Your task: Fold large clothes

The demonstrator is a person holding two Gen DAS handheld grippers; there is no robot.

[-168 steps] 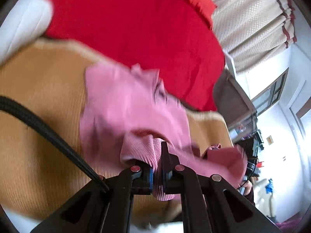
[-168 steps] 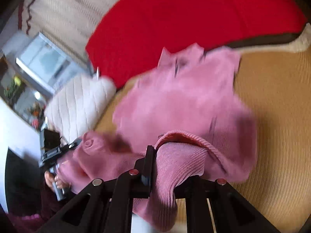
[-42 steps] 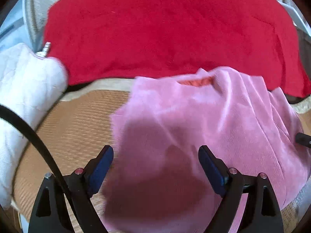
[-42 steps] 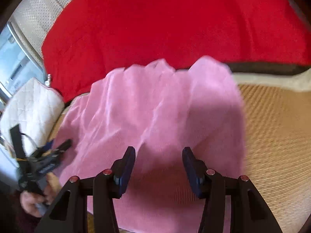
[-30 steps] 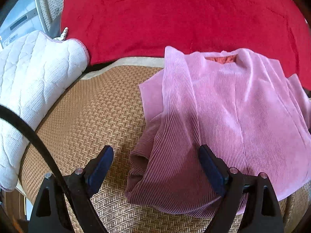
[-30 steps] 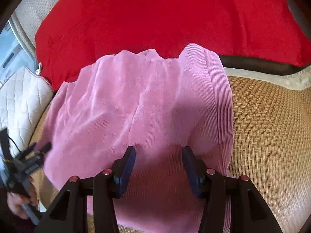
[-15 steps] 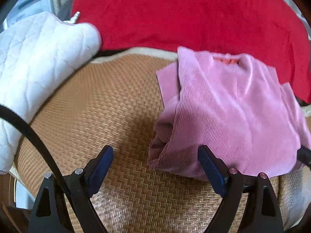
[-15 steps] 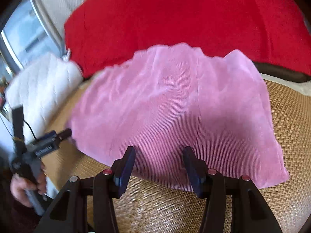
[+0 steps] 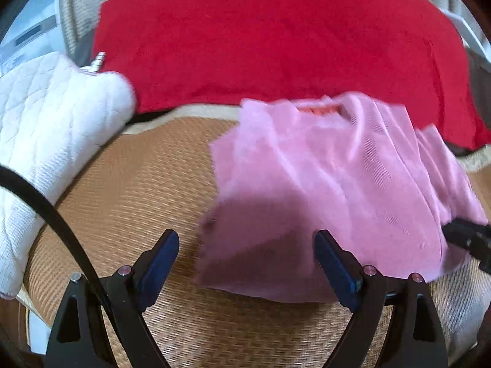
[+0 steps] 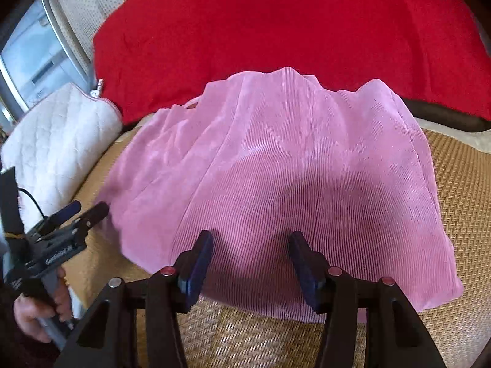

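A pink ribbed garment [image 9: 331, 190] lies folded on the woven tan mat [image 9: 129, 190], its collar toward the red blanket. My left gripper [image 9: 245, 245] hangs open wide above the garment's near left corner, pinching nothing. In the right wrist view the same garment [image 10: 276, 159] fills the middle. My right gripper [image 10: 250, 242] stands open over its near edge, with no cloth between the pads. The left gripper [image 10: 90, 208] shows at the garment's left edge, held by a hand [image 10: 36, 316]. The right gripper's tip [image 9: 466, 239] pokes in at the right edge of the left wrist view.
A red blanket [image 10: 291, 21] covers the surface behind the garment. A white quilted cushion [image 9: 46, 128] sits at the left of the mat [image 10: 469, 190]. A black cable [image 9: 46, 205] crosses the left wrist view. A curtain and window [image 10: 33, 58] stand at the far left.
Both grippers let go of the pink garment, which now lies folded on the mat. The left gripper has swung back toward its left corner; the right gripper pulled back, showing the near edge.
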